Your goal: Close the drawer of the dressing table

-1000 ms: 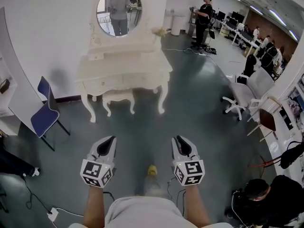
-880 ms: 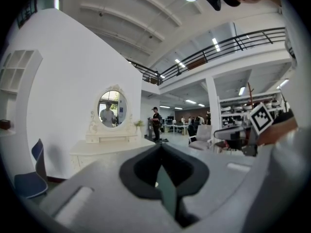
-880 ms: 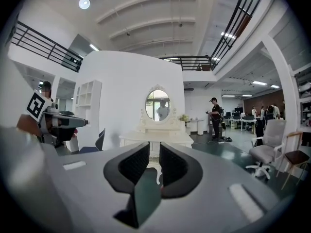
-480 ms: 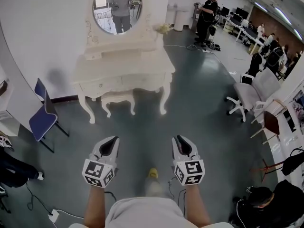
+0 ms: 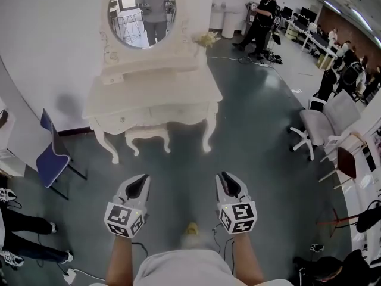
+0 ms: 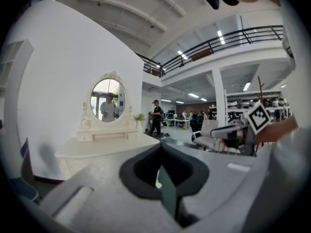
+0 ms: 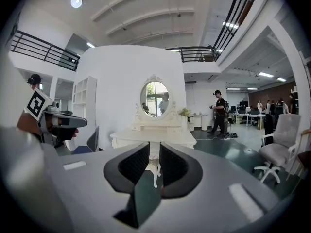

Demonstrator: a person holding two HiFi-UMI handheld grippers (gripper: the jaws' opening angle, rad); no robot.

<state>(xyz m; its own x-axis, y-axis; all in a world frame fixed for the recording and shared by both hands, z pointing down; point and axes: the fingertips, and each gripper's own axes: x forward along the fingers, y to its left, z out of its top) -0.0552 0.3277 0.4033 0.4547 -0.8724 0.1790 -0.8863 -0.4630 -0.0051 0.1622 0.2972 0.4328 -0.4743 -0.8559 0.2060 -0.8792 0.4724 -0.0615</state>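
A: Cream-white dressing table [image 5: 152, 94] is seen at 12 o'clock of both grippers, well apart from them, with bare floor [image 5: 178, 159] between. What has changed over the last second?

B: The table is now drawn larger in the head view, and the mirror [image 5: 141, 11] is pushed toward the top edge. An approach is indicated. The grippers are kept at the same spot in frame.

A: Fingers?

B: On the left gripper [image 5: 140, 180] the fingers are brought together at the tips and nothing is held. On the right gripper [image 5: 225, 179] a narrow slot is left between the fingers. Only a far-off table leg is seen through it, so nothing is gripped.

A: Drawer?

B: The drawer fronts [image 5: 127, 120] are set under the surface edge, facing 6 o'clock. Which one stands out cannot be told at this range. A stool [image 5: 147, 137] is tucked below, and a blue chair [image 5: 50, 154] is parked at 8 o'clock of the table.

A: Meaning for the task?

B: The drawer is not yet touched, so a transit phase is judged. The range must be closed further before a push can be made.
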